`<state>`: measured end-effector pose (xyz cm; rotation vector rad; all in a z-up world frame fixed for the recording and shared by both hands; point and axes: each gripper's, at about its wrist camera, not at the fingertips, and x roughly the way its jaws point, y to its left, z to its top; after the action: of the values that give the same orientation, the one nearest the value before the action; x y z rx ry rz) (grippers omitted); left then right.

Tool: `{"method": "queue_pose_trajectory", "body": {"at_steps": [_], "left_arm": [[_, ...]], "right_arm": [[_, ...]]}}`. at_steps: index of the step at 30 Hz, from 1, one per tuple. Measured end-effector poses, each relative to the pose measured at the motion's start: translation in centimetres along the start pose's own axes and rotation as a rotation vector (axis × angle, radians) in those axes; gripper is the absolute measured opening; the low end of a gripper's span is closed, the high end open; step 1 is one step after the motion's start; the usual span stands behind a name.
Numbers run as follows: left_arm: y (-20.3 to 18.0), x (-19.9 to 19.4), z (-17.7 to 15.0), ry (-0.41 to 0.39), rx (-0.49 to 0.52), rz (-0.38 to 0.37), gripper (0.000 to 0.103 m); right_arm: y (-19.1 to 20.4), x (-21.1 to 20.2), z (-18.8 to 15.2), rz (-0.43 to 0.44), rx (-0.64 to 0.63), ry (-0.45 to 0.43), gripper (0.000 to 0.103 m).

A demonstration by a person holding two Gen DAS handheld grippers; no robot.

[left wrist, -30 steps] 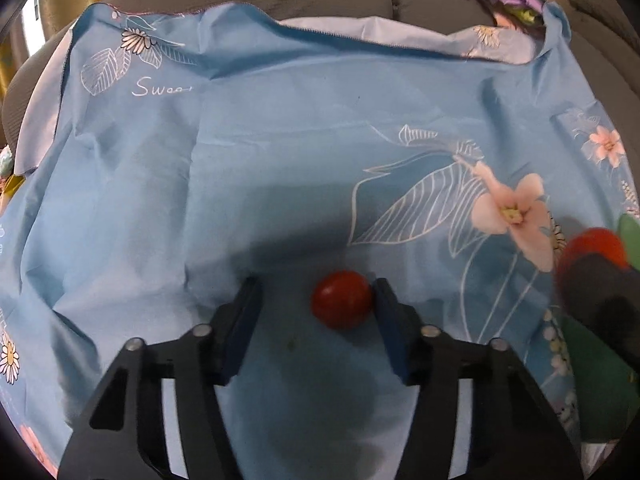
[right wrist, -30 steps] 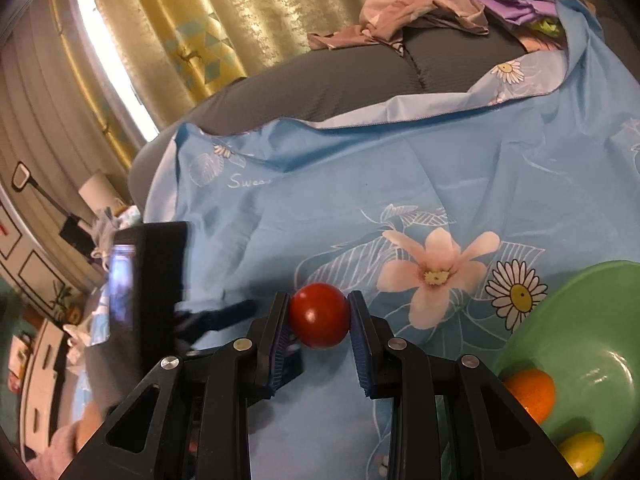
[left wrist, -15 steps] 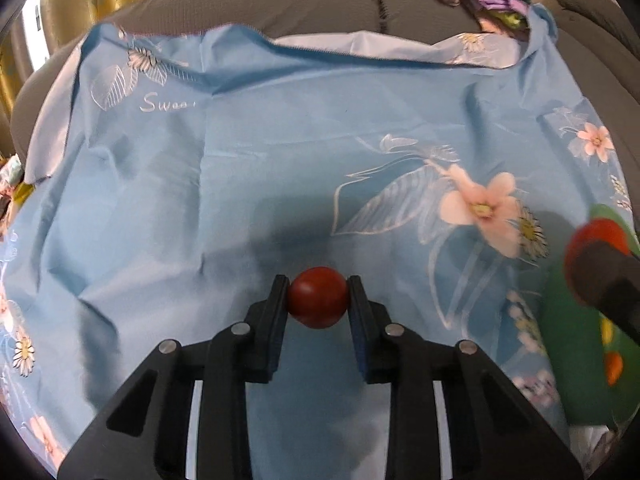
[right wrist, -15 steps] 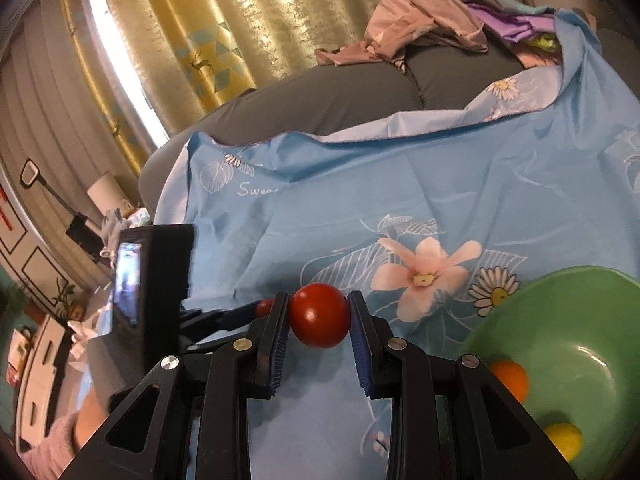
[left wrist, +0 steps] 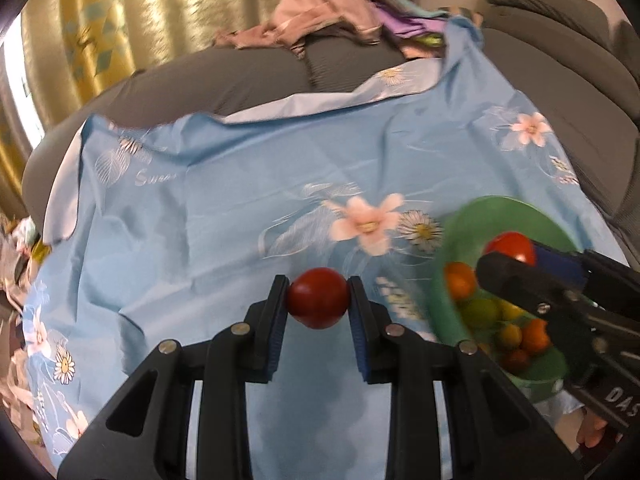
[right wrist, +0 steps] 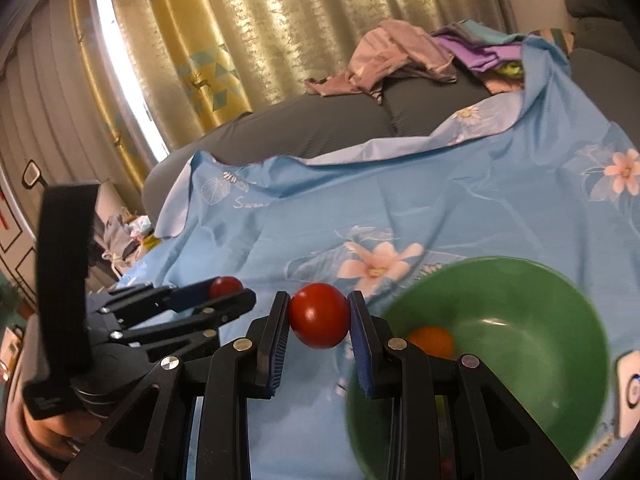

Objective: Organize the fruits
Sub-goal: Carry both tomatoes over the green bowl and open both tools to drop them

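In the left wrist view my left gripper (left wrist: 318,282) is shut on a red tomato (left wrist: 318,302), held above the blue cloth. To its right a green bowl (left wrist: 508,205) holds several small orange, yellow and green fruits. My right gripper (left wrist: 510,255) hangs over the bowl's near side with a second red tomato (left wrist: 511,245). In the right wrist view the right gripper (right wrist: 319,297) is shut on that tomato (right wrist: 319,318), just left of the bowl (right wrist: 540,320), where an orange fruit (right wrist: 432,340) shows. The left gripper (right wrist: 230,290) is at the left with its tomato (right wrist: 224,285).
A blue floral cloth (left wrist: 224,208) covers a grey sofa (left wrist: 240,76). Crumpled clothes (left wrist: 320,12) lie on the sofa at the back. Yellow curtains (right wrist: 240,20) hang behind. The sofa's backrest (left wrist: 568,60) rises at the right. A hand (right wrist: 40,428) holds the left gripper.
My left gripper shut on the tomato lying on the cloth and lifted it. Both grippers rose and moved right toward the green bowl, which now shows more fully.
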<state>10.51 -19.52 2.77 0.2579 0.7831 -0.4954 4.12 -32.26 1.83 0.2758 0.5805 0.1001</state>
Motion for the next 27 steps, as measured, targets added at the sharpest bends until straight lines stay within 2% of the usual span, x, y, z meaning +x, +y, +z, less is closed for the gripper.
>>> {"method": "queue_pose_trajectory", "body": {"at_steps": [4,11,18,20,22,24,27], "left_arm": [[-2.8,-0.6,0.2,-0.001,0.043,-0.038,0.029],[-8.7,0.7,0.2,0.043,0.134,-0.103,0.029],[-11.8,1.8,-0.1,0.088,0.186,-0.116,0.031],[-12.0,1.5,0.2,0.089,0.189,-0.101,0.047],[-11.7,1.1,0.4,0.081,0.181,-0.077,0.071],[-11.2,0.4,1.0,0.077,0.163,-0.06,0.084],[-10.6,-1.2,1.7,0.058,0.139,-0.039,0.097]], "right_arm": [[-1.9,-1.8,-0.7,-0.056,-0.001,0.005,0.031],[-6.3,-3.1,-2.7,-0.182,0.007,0.088,0.031],[-8.9,-3.5,-3.7,-0.243,0.015,0.153,0.031],[-9.2,-3.7,-3.8,-0.253,0.02,0.163,0.031],[-9.3,-4.1,-3.7,-0.264,0.015,0.164,0.032],[-9.3,-4.7,-3.4,-0.279,0.014,0.161,0.032],[-9.0,-5.9,-2.4,-0.296,-0.002,0.159,0.041]]}}
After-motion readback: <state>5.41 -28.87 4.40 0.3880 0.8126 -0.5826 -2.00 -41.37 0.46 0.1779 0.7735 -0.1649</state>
